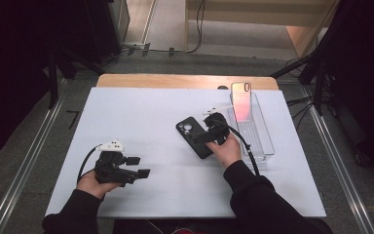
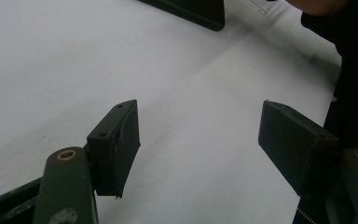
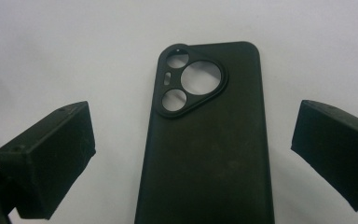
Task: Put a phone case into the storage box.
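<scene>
no readable text (no labels, brands)

- Left gripper (image 2: 198, 135): its two black jaws rise from the bottom edge and stand well apart, with nothing between them.
- Left-hand jaw: a flat rectangular pad (image 2: 116, 147) on a dark olive arm; a brass-coloured rivet (image 2: 66, 154) sits on the arm's rounded end.
- Right-hand jaw: a matching pad (image 2: 291, 140), partly in shadow against the dark mass at the frame's right edge.
- White table surface (image 2: 74, 60): bare and smooth, visible through the gap between the jaws.
- Dark flat object (image 2: 200, 11): cut off by the top edge, lying on the table well beyond the jaws.
- Dark sleeve (image 2: 354, 56): along the right edge.
</scene>
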Demonstrator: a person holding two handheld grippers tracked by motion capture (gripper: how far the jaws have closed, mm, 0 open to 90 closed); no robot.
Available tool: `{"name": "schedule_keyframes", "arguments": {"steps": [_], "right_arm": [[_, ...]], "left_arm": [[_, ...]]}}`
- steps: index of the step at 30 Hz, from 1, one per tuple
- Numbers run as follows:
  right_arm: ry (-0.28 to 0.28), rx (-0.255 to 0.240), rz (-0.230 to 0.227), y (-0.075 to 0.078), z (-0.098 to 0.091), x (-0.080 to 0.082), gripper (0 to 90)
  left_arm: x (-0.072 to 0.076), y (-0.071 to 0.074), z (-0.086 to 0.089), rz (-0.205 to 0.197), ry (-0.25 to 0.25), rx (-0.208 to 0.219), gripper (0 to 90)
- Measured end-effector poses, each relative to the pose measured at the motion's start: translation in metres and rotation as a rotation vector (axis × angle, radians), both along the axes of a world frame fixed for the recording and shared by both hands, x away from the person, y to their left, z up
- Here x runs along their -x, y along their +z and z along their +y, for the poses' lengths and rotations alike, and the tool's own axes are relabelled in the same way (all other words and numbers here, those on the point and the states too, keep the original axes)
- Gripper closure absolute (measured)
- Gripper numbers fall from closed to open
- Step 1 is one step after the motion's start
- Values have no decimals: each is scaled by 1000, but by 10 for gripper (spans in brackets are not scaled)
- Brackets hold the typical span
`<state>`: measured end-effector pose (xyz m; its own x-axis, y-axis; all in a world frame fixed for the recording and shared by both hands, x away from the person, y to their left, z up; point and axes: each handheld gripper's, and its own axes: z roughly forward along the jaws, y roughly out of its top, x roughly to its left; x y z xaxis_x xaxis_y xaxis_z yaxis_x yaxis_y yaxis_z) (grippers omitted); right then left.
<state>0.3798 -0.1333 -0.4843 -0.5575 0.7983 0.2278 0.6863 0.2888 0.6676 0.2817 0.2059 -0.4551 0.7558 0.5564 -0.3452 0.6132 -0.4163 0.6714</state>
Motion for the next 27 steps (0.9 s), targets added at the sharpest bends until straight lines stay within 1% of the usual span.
{"name": "schedule_keyframes", "arguments": {"steps": [11, 17, 21, 23, 24, 27], "right_arm": [[7, 46, 29, -12, 2, -4, 0], [7, 51, 48, -18, 4, -5, 0], [19, 65, 54, -22, 6, -6, 0], [17, 79, 59, -25, 8, -5, 0], [23, 94, 44, -26, 9, -5, 0], [36, 126, 25, -26, 11, -4, 0]], "left_arm": [[0, 0, 0, -1, 0, 0, 298], [0, 1, 0, 0, -1, -2, 298], [1, 1, 0, 0, -3, -2, 298], [1, 1, 0, -1, -4, -1, 298], [1, 1, 0, -1, -3, 0, 298], [1, 1, 0, -1, -4, 0, 298]]}}
